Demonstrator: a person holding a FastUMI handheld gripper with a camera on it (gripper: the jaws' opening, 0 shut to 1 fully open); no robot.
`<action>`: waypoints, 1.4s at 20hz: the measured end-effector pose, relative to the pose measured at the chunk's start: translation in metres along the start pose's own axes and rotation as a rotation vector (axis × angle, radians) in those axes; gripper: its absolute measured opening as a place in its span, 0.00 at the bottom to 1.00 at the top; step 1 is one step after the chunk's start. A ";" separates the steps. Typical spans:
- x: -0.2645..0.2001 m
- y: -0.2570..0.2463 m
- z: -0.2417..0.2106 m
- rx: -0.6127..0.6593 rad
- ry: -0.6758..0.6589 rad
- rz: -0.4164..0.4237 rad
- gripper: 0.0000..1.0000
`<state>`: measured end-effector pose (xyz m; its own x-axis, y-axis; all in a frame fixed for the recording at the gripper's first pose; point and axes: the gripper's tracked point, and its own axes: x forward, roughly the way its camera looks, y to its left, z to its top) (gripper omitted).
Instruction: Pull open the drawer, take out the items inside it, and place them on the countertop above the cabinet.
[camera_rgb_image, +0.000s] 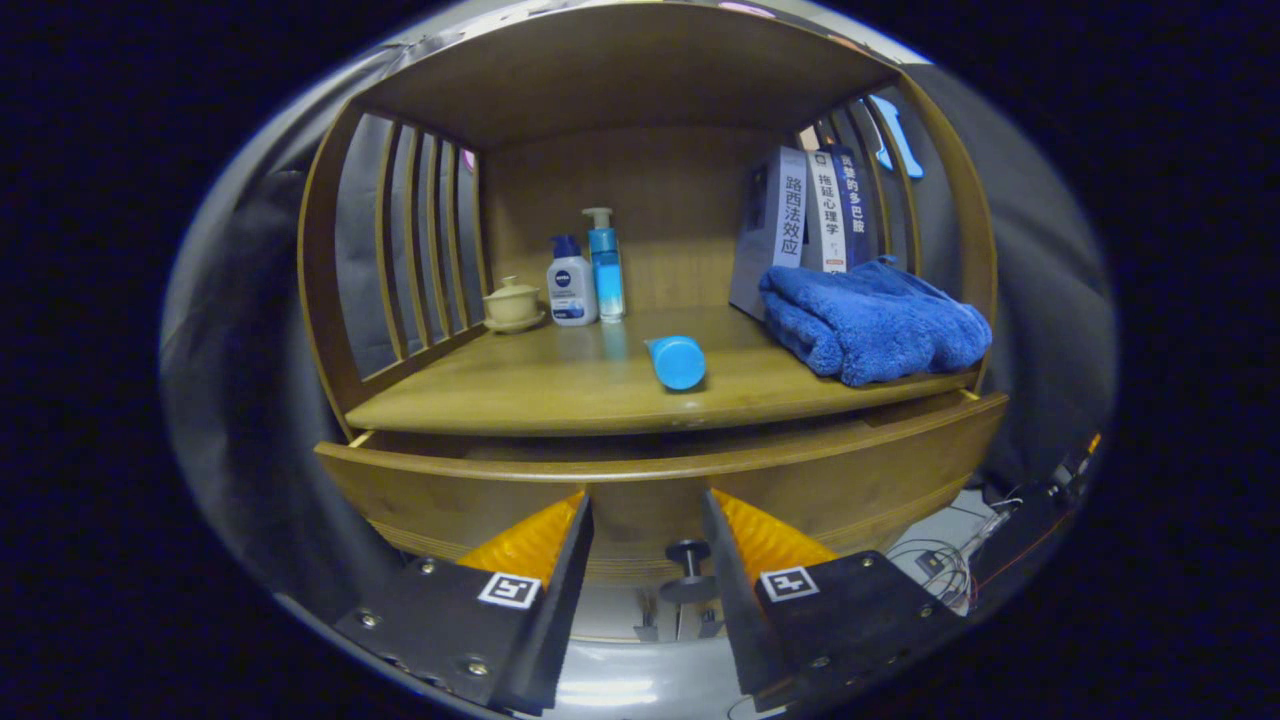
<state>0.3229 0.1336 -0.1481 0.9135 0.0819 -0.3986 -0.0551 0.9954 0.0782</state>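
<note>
Gripper (645, 525) open, holding nothing, before the pulled-out drawer (660, 490) — NIVEA bottle (571, 281) on the countertop (560, 385).

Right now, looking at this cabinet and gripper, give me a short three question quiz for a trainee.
1. True or false: the drawer is pulled slightly out from under the countertop.
2. Which thing lies on its side on the countertop: A the folded blue towel, B the blue bottle, C the lidded cup?
3. Fill in: the gripper is ____, with the drawer knob between its fingers.

Key: 1 true; 2 B; 3 open.
</note>
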 end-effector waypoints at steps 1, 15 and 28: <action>0.002 0.000 0.002 0.004 0.000 0.003 0.65; 0.020 0.000 0.011 0.039 -0.012 0.059 0.65; -0.015 -0.013 -0.007 0.003 0.031 0.166 0.66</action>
<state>0.3074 0.1201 -0.1491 0.8792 0.2464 -0.4079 -0.2027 0.9680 0.1479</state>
